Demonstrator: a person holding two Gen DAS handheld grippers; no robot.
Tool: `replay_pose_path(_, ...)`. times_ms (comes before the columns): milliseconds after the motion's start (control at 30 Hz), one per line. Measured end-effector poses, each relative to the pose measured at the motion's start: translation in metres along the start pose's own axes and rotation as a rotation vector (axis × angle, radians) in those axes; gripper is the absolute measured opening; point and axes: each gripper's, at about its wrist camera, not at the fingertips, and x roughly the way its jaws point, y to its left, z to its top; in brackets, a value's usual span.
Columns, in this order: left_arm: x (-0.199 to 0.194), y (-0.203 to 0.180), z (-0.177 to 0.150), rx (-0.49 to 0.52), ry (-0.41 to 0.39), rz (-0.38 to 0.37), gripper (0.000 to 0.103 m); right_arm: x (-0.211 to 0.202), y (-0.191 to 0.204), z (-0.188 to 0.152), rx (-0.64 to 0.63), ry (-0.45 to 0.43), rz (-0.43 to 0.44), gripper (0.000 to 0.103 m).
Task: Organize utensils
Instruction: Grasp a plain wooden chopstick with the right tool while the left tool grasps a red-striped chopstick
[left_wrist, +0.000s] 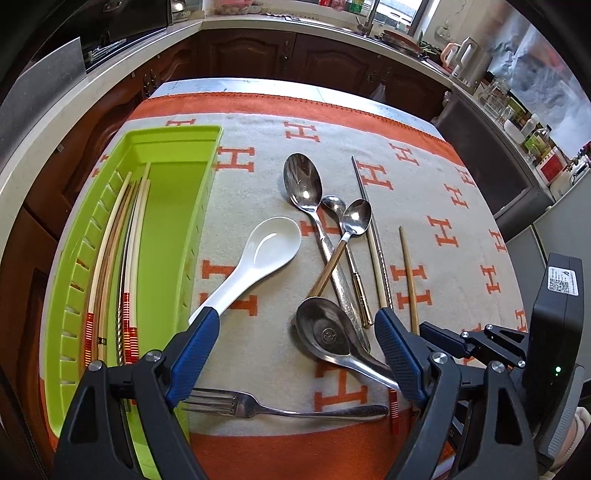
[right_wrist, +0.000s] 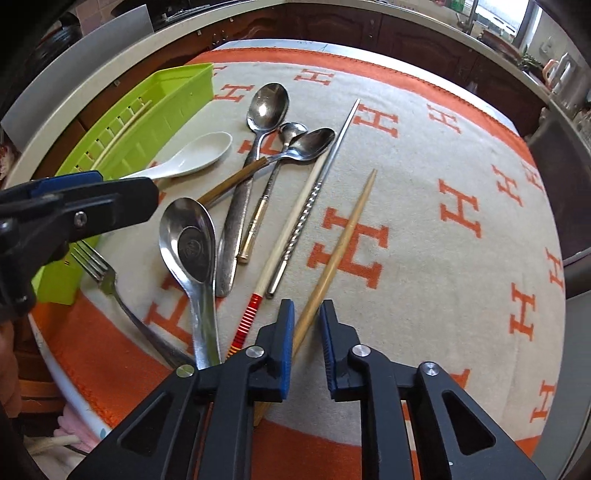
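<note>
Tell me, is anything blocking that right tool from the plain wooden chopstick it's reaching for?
Nothing visible. The plain wooden chopstick already lies between the blue pads of the right tool, which sit narrowly apart; contact is unclear. The red-banded cream chopstick lies just beside it, outside the pads.

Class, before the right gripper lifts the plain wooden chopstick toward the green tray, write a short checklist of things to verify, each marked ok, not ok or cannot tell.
1. Plain wooden chopstick sits between the right gripper fingers: ok.
2. Pads already pressing on it: not ok, a gap shows on one side.
3. Chopstick lies clear of the metal chopstick: ok.
4. Green tray has free room beside its chopsticks: ok.
5. Left gripper open, holding nothing: ok.
6. Left gripper clear of the route to the tray: cannot tell.
</note>
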Motion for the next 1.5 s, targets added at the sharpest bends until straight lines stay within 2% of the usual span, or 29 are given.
replay_pose_path(167, 0.007, -0.009, 0.003, 0.022, 0.014, -0.01, 0.085, 0.002, -0.009, 0.004, 0.034, -0.036, -0.072, 0.012)
replay_pose_path(267, 0.009, -0.017, 0.006, 0.046, 0.016, -0.032, 0.085, 0.003, -0.032, 0.011, 0.098, -0.045, -0.078, 0.006)
replay_pose_path(367, 0.012, -0.029, 0.01, 0.08, 0.014, -0.046, 0.083, 0.003, -0.061, 0.012, 0.184, -0.047, -0.055, 0.006)
replay_pose_path(433, 0.017, -0.036, 0.015, 0.097, 0.022, -0.063, 0.072, 0.003, -0.08, 0.011, 0.246, -0.048, -0.02, 0.006)
replay_pose_path(667, 0.047, -0.056, 0.046, 0.085, 0.102, -0.159, 0.045, 0.0, -0.13, -0.003, 0.422, -0.055, 0.125, 0.006)
replay_pose_path(800, 0.067, -0.063, 0.058, 0.059, 0.164, -0.179, 0.014, 0.0, -0.141, -0.009, 0.456, -0.056, 0.167, 0.006)
replay_pose_path(833, 0.071, -0.063, 0.059, 0.05, 0.18, -0.172, 0.011, 0.0, -0.143, -0.01, 0.461, -0.057, 0.174, 0.006)
replay_pose_path(1167, 0.092, -0.071, 0.051, 0.084, 0.246, -0.112, 0.009, 0.001, -0.145, -0.015, 0.469, -0.071, 0.214, 0.006)
replay_pose_path(1300, 0.093, -0.074, 0.049, 0.107, 0.239, -0.101, 0.009, 0.0, -0.147, -0.017, 0.474, -0.077, 0.227, 0.006)
replay_pose_path(1500, 0.091, -0.063, 0.046, 0.063, 0.234, -0.128, 0.011, 0.0, -0.148, -0.019, 0.476, -0.08, 0.241, 0.006)
